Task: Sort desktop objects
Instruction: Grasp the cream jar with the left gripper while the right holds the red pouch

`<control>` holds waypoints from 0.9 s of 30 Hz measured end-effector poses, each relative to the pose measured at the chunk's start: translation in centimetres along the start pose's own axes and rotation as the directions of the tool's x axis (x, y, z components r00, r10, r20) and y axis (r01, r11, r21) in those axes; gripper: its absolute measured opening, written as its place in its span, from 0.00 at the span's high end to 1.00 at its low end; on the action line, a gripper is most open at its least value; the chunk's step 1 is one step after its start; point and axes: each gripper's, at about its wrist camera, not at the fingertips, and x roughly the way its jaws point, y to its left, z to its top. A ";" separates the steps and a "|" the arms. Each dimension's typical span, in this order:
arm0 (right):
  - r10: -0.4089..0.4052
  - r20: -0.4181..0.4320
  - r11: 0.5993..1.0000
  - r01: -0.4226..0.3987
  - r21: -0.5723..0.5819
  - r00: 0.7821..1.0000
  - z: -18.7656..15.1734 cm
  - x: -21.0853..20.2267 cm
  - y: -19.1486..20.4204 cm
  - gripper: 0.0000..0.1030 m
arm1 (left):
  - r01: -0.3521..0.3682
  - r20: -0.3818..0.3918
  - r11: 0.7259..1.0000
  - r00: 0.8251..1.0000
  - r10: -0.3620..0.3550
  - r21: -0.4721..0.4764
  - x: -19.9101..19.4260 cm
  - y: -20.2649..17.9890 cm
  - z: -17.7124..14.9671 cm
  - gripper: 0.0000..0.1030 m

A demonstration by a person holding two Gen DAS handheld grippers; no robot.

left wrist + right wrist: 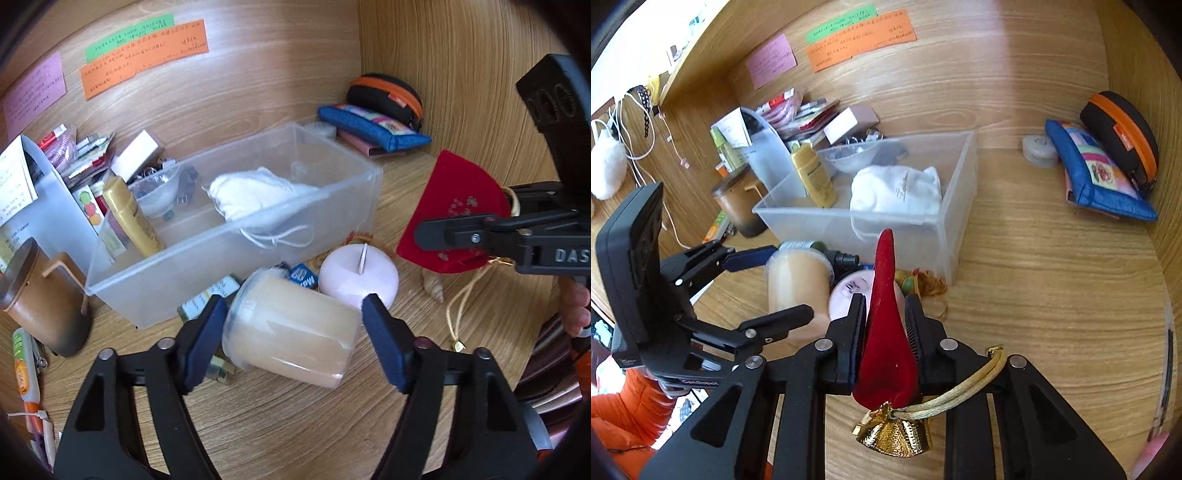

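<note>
Left gripper (293,308): you hold it tilted down over the desk, jaws part open, one blue pad on each side of the candle jar; whether the pads (384,343) press on the glass I cannot tell.
Candle jar (291,332): clear glass with pale peach wax, lying on its side on the wooden desk (295,424), just in front of the clear plastic bin.
Right gripper (884,314): your jaws are closed tight on the red velvet pouch (886,332), which stands edge-on between the pads and sticks out past the fingertips.
Pouch trim: a gold cord (964,391) and a gold fabric mouth (897,435) hang below the jaws, near the camera.
Pouch position: held up off the desk, to the right of the candle jar in the left wrist view.
Pink candle (358,277): round, wick upright, on the desk just beside the jar's far end.
Clear plastic bin (332,206): holds a white drawstring bag (255,195), a gold bottle (131,218) leaning at its left end, and a small clear bowl (159,195).
Brown cup (40,299): stands left of the bin.
Back right corner: a blue zip pouch (1097,173) lies flat, with a black case with orange zip (1119,136) resting on its far end.
Back wall: orange, green and pink paper notes (144,55) stuck on the wood.
</note>
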 end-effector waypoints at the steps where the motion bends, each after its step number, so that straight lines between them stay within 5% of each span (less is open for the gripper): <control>1: 0.000 0.003 1.000 0.000 -0.002 1.000 0.3 -0.1 0.1 0.81 | 0.002 0.001 1.000 1.000 -0.002 -0.001 0.0 0.1 0.1 0.31; 27: 0.016 -0.003 0.998 -0.016 -0.057 1.000 2.1 0.3 2.7 0.81 | 0.066 -0.023 0.996 0.998 -0.065 0.058 0.2 0.7 -1.0 0.31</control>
